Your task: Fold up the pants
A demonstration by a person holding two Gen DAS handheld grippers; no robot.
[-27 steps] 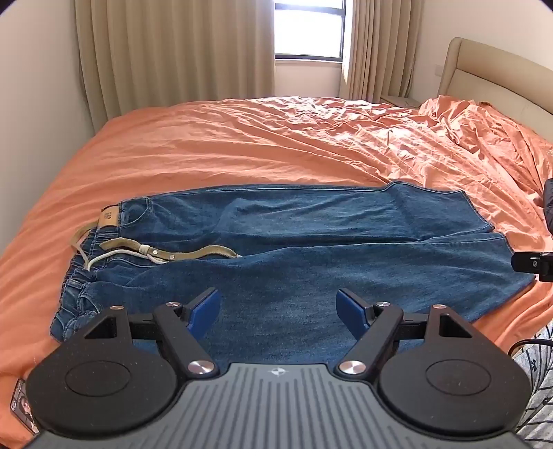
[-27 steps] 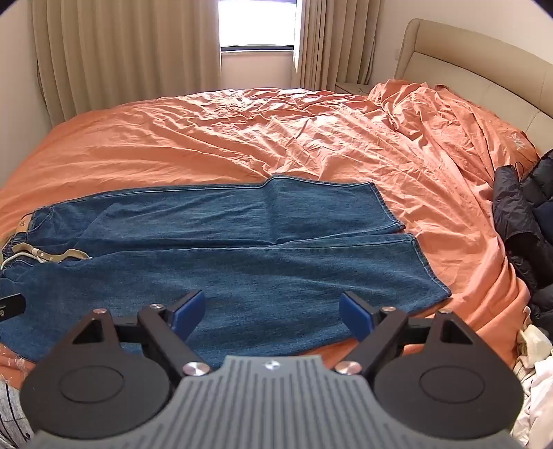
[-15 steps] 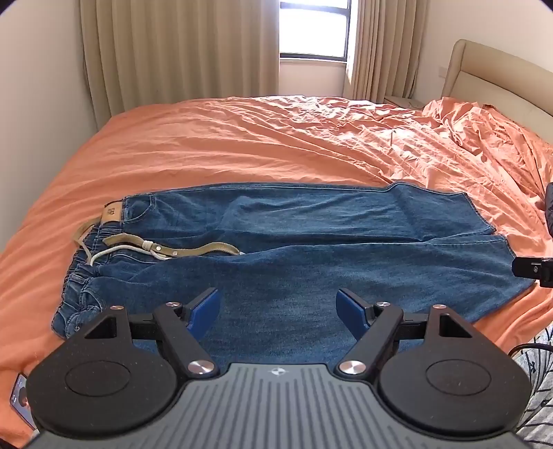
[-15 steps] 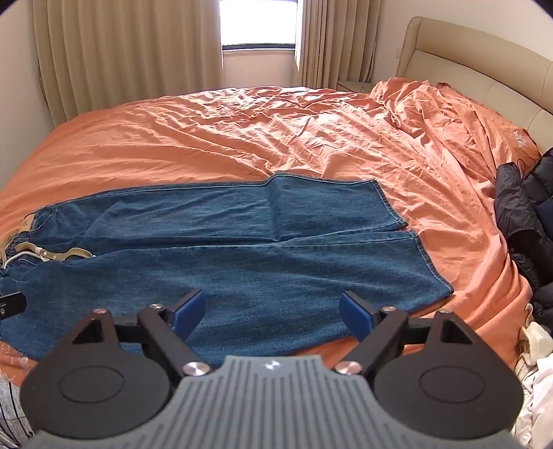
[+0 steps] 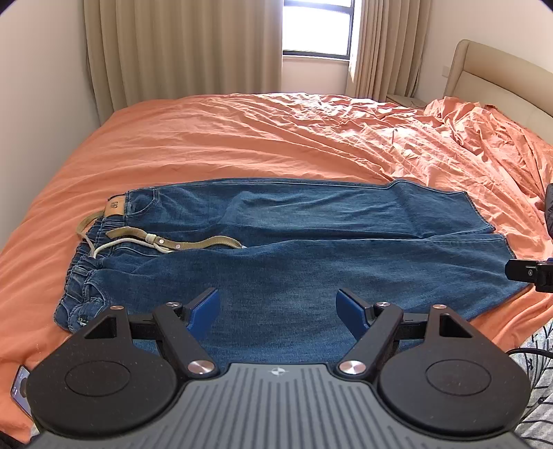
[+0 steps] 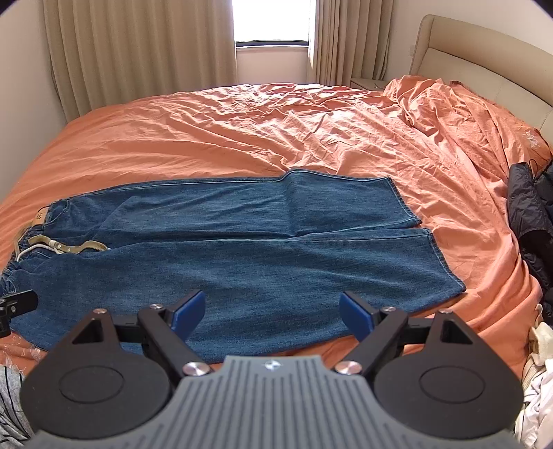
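Bed (image 5: 242, 145) with a wrinkled orange sheet fills both views; a padded beige headboard (image 6: 477, 58) stands at 2 o'clock in the right wrist view. Beige curtains (image 5: 183, 51) hang along the far wall at 12 o'clock, parted around a bright window (image 5: 316, 26).

Pants (image 5: 311, 248), blue denim, lie flat across the near half of the bed, unfolded, both legs side by side. Waistband at 9 o'clock, leg hems at 3 o'clock. The elastic waist is bunched. A tan belt (image 5: 193, 241) with a white cord runs loosely across the seat area, lying on the denim.

Dark jacket (image 6: 528, 221) sits heaped at the bed's edge at 3 o'clock in the right wrist view, well apart from the hems.

Left tool (image 5: 278, 307): blue fingers spread wide apart, nothing between them, poised above the near leg around its thigh section; contact with the cloth not evident.

Right tool (image 6: 271, 312): fingers likewise spread wide, empty, above the near leg nearer the hem. Each tool's tip shows at the other view's side edge.
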